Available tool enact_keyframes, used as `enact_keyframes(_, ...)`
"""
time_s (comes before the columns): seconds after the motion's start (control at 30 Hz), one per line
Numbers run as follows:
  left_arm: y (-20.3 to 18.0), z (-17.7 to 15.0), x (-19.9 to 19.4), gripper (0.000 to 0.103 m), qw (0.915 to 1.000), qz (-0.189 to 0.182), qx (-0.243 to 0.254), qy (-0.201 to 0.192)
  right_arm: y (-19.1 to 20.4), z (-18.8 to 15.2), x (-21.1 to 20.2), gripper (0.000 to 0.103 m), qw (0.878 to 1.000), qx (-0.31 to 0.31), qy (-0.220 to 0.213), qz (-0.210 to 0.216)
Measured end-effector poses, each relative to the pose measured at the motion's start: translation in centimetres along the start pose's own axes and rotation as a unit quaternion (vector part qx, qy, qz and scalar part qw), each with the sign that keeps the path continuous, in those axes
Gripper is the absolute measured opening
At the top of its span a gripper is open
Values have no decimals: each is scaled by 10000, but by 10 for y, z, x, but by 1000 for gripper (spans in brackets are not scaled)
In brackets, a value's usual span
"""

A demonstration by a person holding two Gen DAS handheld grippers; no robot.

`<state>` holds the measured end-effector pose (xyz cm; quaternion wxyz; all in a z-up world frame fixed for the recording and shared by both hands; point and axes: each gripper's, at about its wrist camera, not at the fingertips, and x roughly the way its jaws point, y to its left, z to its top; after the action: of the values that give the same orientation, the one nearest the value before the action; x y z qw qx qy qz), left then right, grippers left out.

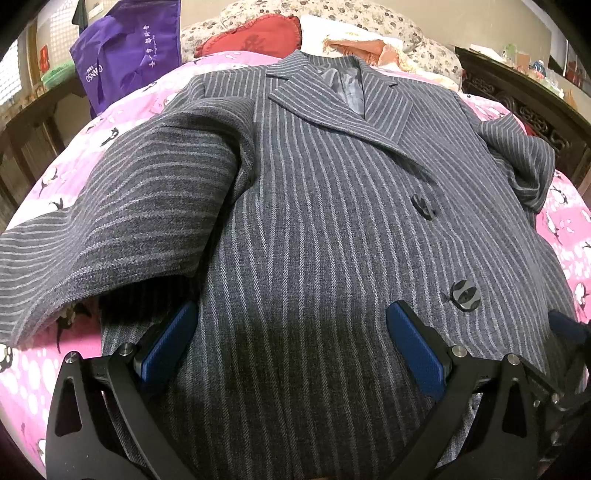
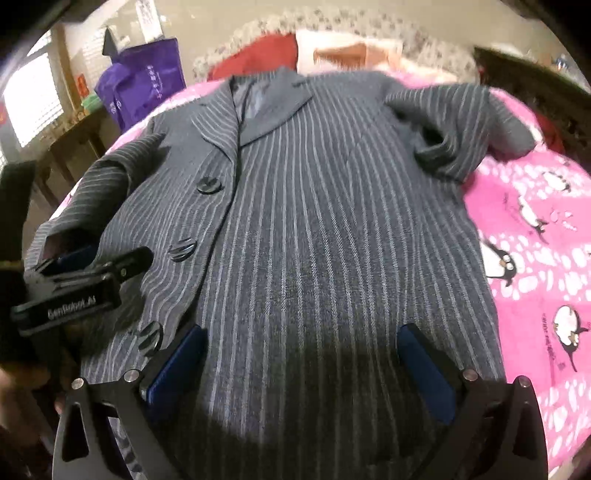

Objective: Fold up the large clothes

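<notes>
A purple fabric bag stands at the far left corner of the bed, its mouth slack; what it holds cannot be seen. The task's thing, a grey striped jacket of coarse woven wool with pale pinstripes, lies face up across the middle of the bed on a pink sheet printed with penguins. Its collar and smooth grey lining point to the head edge, where a red frilled cushion and flower-patterned pillows are piled. One sleeve is folded inward over the chest toward the left edge; the other sleeve lies crumpled near the right edge. Round dark buttons run down the front panel. The left gripper hovers low over the hem end with its blue ribbed pads spread wide apart, grasping nothing. The right gripper sits likewise above the lower front, pads parted and empty, close beside the left one, whose black body shows at the left of the right wrist view.
</notes>
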<state>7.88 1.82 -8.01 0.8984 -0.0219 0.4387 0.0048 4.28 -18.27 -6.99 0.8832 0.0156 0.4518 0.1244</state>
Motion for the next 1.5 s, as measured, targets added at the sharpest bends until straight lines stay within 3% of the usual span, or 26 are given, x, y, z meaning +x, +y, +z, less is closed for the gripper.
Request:
enact_keyframes(0.1,1,0,0,103,10000,14,8,1,3,0,-1,103,9998,-92,-42,-146)
enact_keyframes(0.83,2,-1,-2,103,10000,-10,-6,19,5,-6,-1,103,9999,0,-136,-62)
enact_keyframes(0.9,1,-3,-9,103,10000,44,-2,73,5,-7,-3,103,9999,-1,-141,-58)
enact_keyframes(1.03,16,-14,-44,103,9992,-289,97,243,4,-7,-3,103,9999,15,-161,-42)
enact_keyframes(1.1,39,-17,-71,103,9995,-312,-26,9,4,-8,-4,103,9998,16,-181,-45)
enact_keyframes(1.17,73,-18,-95,103,9994,-78,-205,-286,4,-8,-4,103,9998,20,-191,-43)
enact_keyframes(1.23,117,-22,-108,103,9964,262,-644,-483,4,-8,-4,103,9998,29,-202,-33)
enact_keyframes(1.33,184,-36,-103,102,9853,256,-1644,-395,4,-9,-5,103,9998,29,-213,-40)
enact_keyframes(1.43,223,-56,-85,102,9660,-316,-2558,-179,4,-9,-5,103,9997,28,-218,-45)
enact_keyframes(1.5,228,-57,-82,102,9638,-456,-2598,-385,4,-9,-5,103,9997,24,-221,-53)
